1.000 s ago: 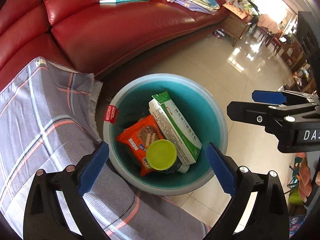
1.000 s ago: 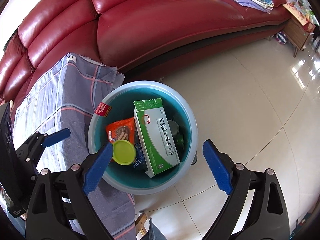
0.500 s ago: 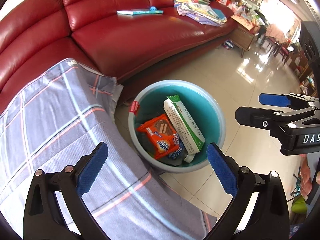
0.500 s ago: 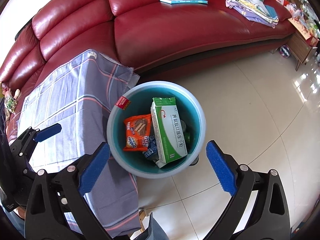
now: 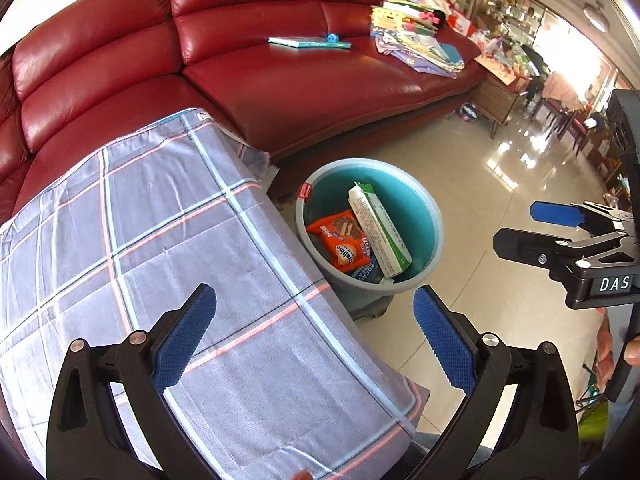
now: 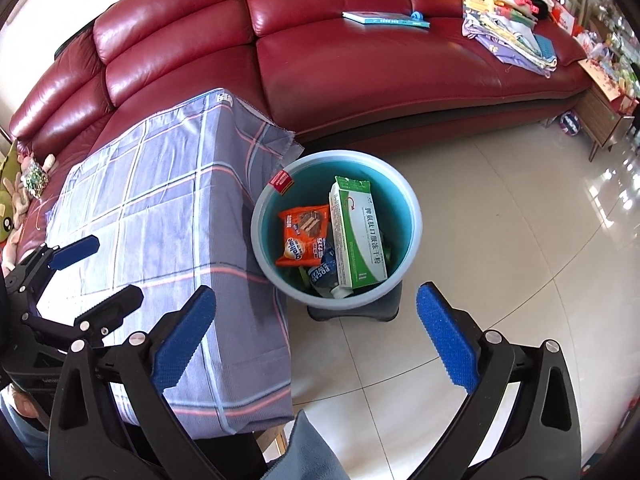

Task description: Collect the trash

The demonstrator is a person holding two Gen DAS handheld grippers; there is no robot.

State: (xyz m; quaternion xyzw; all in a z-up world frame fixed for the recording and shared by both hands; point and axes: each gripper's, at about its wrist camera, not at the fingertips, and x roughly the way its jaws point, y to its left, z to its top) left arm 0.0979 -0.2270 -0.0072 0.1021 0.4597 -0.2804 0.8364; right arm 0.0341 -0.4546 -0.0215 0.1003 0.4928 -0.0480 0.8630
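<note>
Big red leather sofa (image 6: 360, 80) runs along the back, with a teal book (image 6: 386, 19) and a messy pile of papers and cloths (image 6: 512, 36) on its seat. In front of it there's a table under a grey-blue plaid cloth (image 5: 168, 240), and just beside the table's corner, on the glossy tile floor (image 6: 500, 240), sits the round teal bin (image 6: 412, 216) on a small dark base.

The trash is inside the bin: a white-and-green carton box (image 6: 356, 236) leaning lengthwise, an orange snack packet (image 6: 302, 236) to its left, and a blue wrapper (image 6: 322, 274) poking out under both. A little red tag (image 6: 281, 181) hangs on the rim.

Both tools are up above the scene and holding nothing. The right gripper (image 6: 316, 336) has just been opening, jaws spread wide with nothing between them. The left gripper (image 5: 314, 340) is spread wide too, over the tablecloth edge.
</note>
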